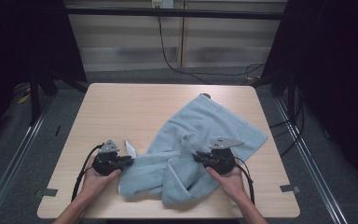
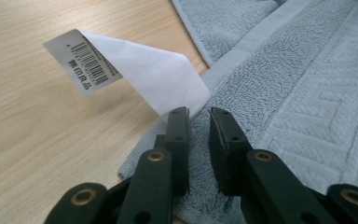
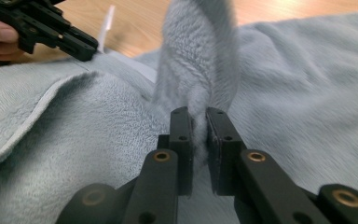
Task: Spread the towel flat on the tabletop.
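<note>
Black jaws of the right gripper point(image 3: 198, 123) pinch a raised fold of the pale blue towel point(image 1: 200, 140), while the left gripper point(image 2: 199, 122) is nipped narrow on its hemmed corner by the white barcode label point(image 2: 121, 70). Soft, light and limp, the towel will likely sag unless held at corners or hems. It lies rumpled on the table point(image 1: 121, 107), spreading from the hands toward two o'clock.

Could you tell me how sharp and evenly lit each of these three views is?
High view: soft overall, table well lit, surroundings nearly black. Left gripper view: crisp, the barcode on the label resolves, towel weave clear. Right gripper view: the raised towel fold is blurred, and the left tool farther off is soft.
</note>
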The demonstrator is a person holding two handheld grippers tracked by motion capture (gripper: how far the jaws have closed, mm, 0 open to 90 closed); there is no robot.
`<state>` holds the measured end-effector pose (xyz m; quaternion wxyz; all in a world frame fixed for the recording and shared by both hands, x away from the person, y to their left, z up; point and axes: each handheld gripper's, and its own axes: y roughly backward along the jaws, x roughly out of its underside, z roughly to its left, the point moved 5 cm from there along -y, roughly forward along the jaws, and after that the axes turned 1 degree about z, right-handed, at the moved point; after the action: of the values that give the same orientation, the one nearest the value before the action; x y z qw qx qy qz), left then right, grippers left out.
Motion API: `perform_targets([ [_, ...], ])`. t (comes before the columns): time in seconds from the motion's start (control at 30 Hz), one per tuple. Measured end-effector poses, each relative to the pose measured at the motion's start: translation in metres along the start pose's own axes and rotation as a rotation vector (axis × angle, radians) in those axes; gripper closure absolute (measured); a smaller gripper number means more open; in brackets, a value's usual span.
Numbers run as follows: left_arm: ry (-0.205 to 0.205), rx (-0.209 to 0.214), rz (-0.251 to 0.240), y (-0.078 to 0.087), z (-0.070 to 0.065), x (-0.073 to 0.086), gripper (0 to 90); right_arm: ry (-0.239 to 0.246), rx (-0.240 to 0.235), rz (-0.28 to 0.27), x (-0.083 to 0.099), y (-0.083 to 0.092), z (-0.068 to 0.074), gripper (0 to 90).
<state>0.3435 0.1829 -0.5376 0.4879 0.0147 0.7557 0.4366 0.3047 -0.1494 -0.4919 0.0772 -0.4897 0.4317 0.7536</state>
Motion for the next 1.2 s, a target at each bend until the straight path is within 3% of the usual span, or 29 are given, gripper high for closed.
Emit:
perform_targets([
  [0.17,0.007,0.005,-0.002,0.000,0.001,0.000,78.1,-0.029,0.037,0.017,0.016,0.013,-0.014,84.7],
  [0.23,0.010,0.006,-0.003,0.000,0.001,0.000,78.1,-0.022,0.070,0.032,0.021,0.018,-0.019,86.2],
  [0.33,0.031,0.027,-0.008,0.000,0.002,0.000,75.7,-0.053,0.106,0.030,0.028,0.029,-0.027,87.4],
  [0.37,0.028,0.035,-0.010,0.000,0.002,-0.001,71.9,-0.073,0.098,0.016,0.029,0.034,-0.030,83.9],
  [0.47,0.032,0.051,-0.010,0.000,0.002,-0.002,65.9,-0.075,0.100,-0.010,0.026,0.041,-0.029,76.8],
  [0.5,0.040,0.056,-0.030,0.004,0.003,-0.006,65.7,-0.067,0.079,-0.031,0.019,0.042,-0.026,72.9],
  [0.6,0.065,0.050,-0.082,0.013,0.009,-0.012,62.7,-0.064,0.063,-0.041,0.007,0.035,-0.024,65.8],
  [0.8,0.146,0.017,-0.071,0.014,0.032,-0.002,52.5,-0.066,0.053,-0.047,-0.016,0.007,-0.031,54.2],
  [0.93,0.144,-0.006,-0.070,0.014,0.037,0.001,45.0,-0.086,0.087,-0.037,-0.025,-0.008,-0.049,48.4],
  [0.97,0.154,0.002,-0.074,0.015,0.038,0.001,45.0,-0.086,0.087,-0.037,-0.025,-0.008,-0.049,48.4],
  [1.07,0.130,0.023,-0.050,0.010,0.034,0.004,42.3,-0.101,0.143,-0.013,-0.024,-0.018,-0.065,44.1],
  [1.2,0.084,0.052,-0.037,0.006,0.023,0.002,43.4,-0.135,0.134,0.018,-0.016,-0.026,-0.073,40.8],
])
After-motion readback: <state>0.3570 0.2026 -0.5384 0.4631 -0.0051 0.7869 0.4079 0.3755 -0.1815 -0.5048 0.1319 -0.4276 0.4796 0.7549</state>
